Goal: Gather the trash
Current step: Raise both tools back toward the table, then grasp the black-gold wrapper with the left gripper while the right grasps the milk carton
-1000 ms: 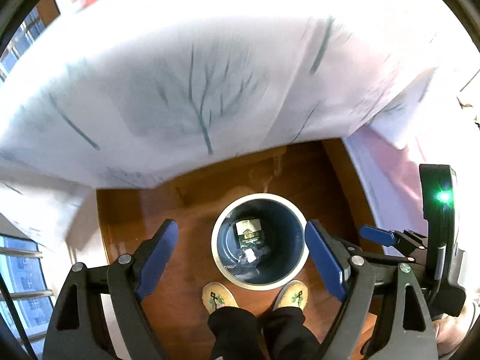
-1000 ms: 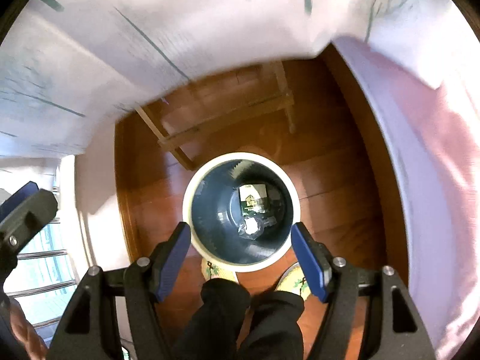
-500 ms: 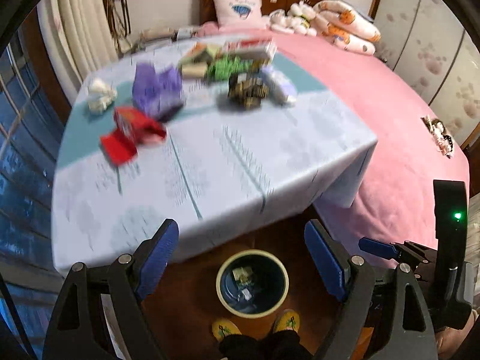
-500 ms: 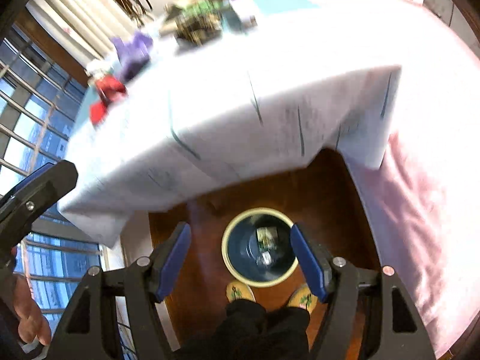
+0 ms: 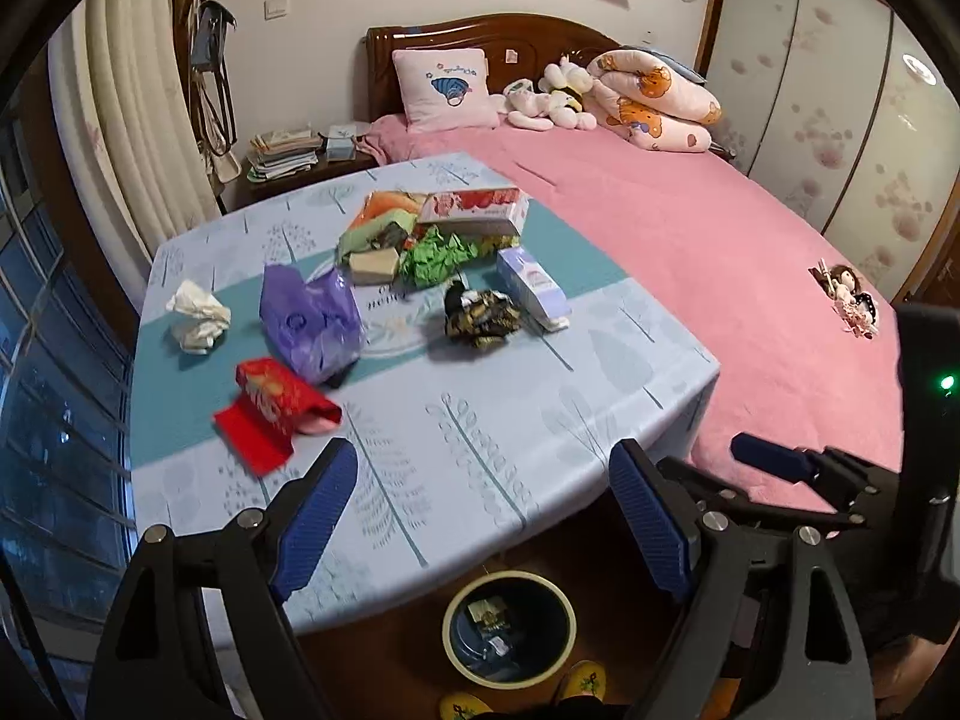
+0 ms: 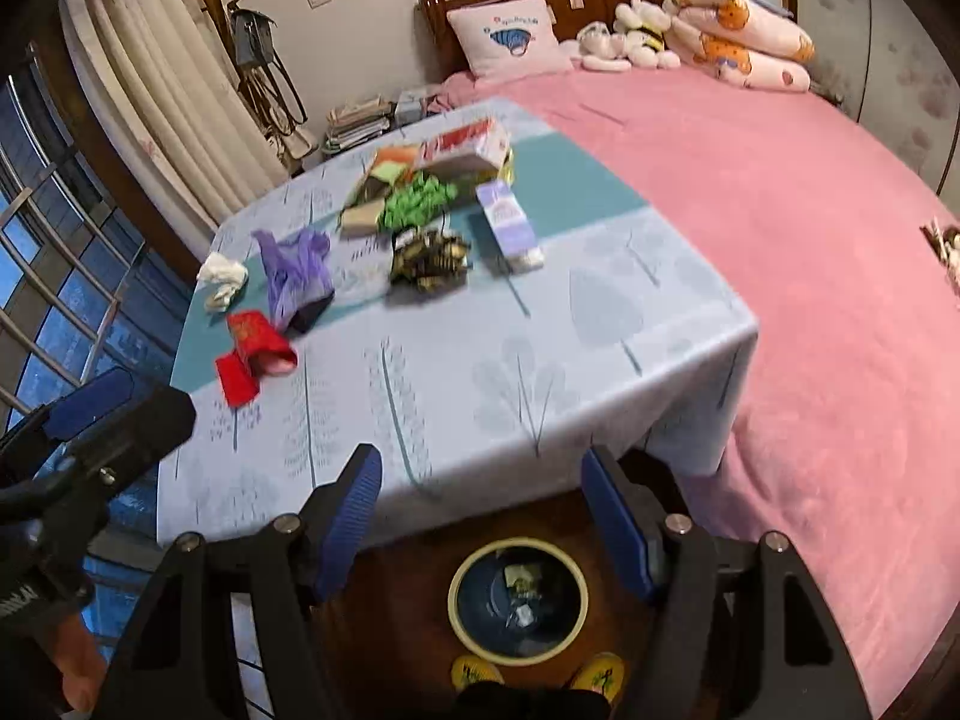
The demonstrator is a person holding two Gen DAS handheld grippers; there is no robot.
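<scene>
Trash lies on a table with a pale blue cloth (image 5: 480, 420): a red packet (image 5: 276, 402), a purple bag (image 5: 309, 318), a white tissue wad (image 5: 198, 315), a dark crumpled wrapper (image 5: 480, 312), green crumpled paper (image 5: 438, 255), a lilac carton (image 5: 531, 285) and boxes at the back. A dark bin with a cream rim (image 5: 510, 627) stands on the floor below, with a few pieces inside; it also shows in the right wrist view (image 6: 519, 597). My left gripper (image 5: 480, 522) and right gripper (image 6: 480, 516) are both open and empty, held above the table's near edge.
A pink bed (image 5: 720, 240) with a pillow and soft toys lies right of the table. A window with bars (image 6: 54, 276), a curtain and a coat stand are on the left. A nightstand with stacked papers (image 5: 285, 150) stands behind. My slippers (image 6: 477, 672) flank the bin.
Both grippers have lifted and tilted up from looking straight down into the bin under the table edge to looking across the tabletop. Both stayed open and empty.
</scene>
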